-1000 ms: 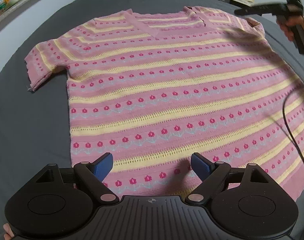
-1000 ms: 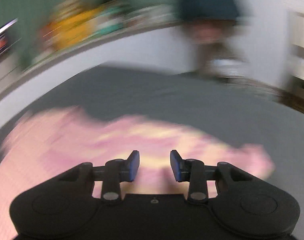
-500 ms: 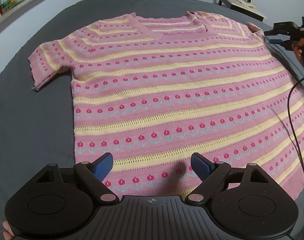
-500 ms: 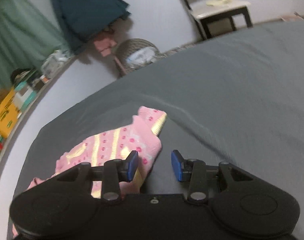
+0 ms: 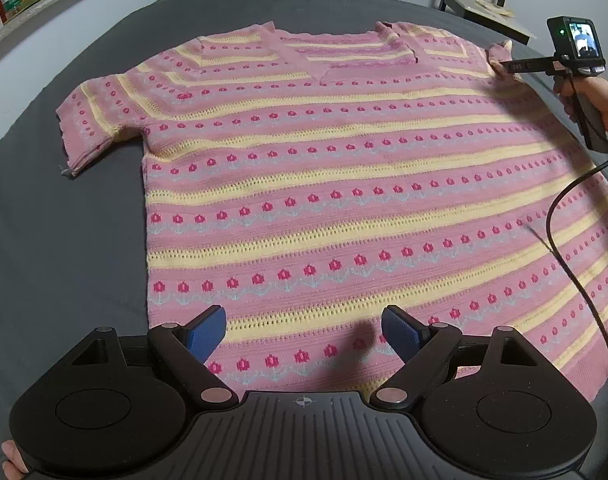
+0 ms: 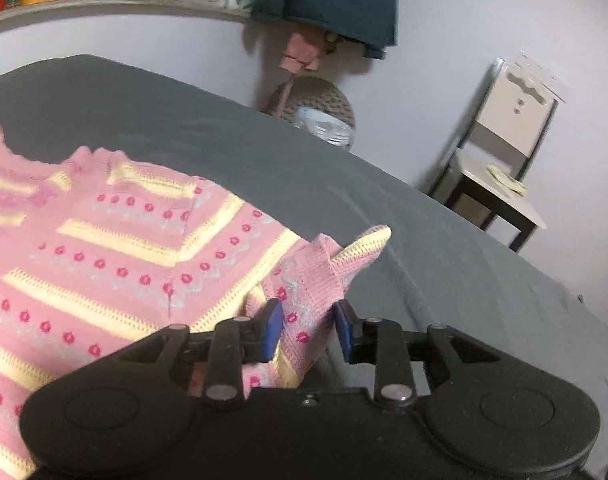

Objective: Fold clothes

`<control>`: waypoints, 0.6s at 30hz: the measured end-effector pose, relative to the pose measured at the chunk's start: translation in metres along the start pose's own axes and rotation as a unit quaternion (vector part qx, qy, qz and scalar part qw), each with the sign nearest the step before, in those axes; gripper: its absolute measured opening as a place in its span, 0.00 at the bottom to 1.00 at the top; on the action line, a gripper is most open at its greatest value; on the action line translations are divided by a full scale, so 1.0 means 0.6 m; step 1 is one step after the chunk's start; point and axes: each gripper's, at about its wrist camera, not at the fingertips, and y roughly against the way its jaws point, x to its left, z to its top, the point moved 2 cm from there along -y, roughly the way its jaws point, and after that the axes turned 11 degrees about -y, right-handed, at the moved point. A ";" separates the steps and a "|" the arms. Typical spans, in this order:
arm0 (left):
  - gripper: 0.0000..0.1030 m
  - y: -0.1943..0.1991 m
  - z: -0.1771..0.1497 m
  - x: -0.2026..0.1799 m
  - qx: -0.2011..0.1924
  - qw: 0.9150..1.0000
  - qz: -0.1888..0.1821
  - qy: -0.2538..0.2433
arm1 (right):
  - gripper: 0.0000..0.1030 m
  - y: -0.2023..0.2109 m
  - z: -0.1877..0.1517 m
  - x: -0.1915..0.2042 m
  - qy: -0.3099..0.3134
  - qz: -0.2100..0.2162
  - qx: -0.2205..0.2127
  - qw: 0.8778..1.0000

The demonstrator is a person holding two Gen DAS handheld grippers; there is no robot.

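Right wrist view, right claw (image 6: 309,331) opening around sweater (image 6: 116,264) sleeve, left claw (image 5: 304,330) apart above hem

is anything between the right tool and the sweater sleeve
Nothing visible. The sleeve already lies between the blue pads of the right tool, whose jaws are opening. Only bare grey bedding lies beside it.

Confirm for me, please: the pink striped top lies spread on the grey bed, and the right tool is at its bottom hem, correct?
Not quite. The pink striped top does lie spread on the grey bed, but the right tool is at a sleeve, not the bottom hem. The right wrist view shows the sleeve between its opening jaws; the left tool is the one over the hem.
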 end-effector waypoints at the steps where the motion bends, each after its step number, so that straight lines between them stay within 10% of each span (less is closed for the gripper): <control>1: 0.83 0.000 0.000 0.000 0.000 1.000 0.000 0.001 | 0.55 -0.002 0.001 -0.012 -0.031 -0.004 0.004 1.000; 4: 0.83 0.002 -0.001 -0.001 -0.001 1.000 0.001 -0.002 | 0.51 -0.011 0.003 -0.065 -0.156 0.062 0.042 0.985; 6: 0.83 0.003 -0.001 0.000 -0.001 1.000 0.002 -0.001 | 0.29 -0.010 0.004 -0.081 -0.191 0.103 0.052 0.975; 7: 0.83 0.004 -0.001 0.001 -0.002 1.000 0.002 -0.001 | 0.16 -0.004 0.006 -0.077 -0.176 0.111 0.047 0.977; 12: 0.83 0.004 -0.003 0.003 -0.002 1.000 0.002 0.001 | 0.15 0.051 -0.014 0.011 0.106 0.074 -0.060 0.990; 18: 0.83 0.005 -0.003 0.002 -0.004 1.000 0.000 0.000 | 0.17 0.105 -0.133 0.092 0.457 0.078 -0.160 0.871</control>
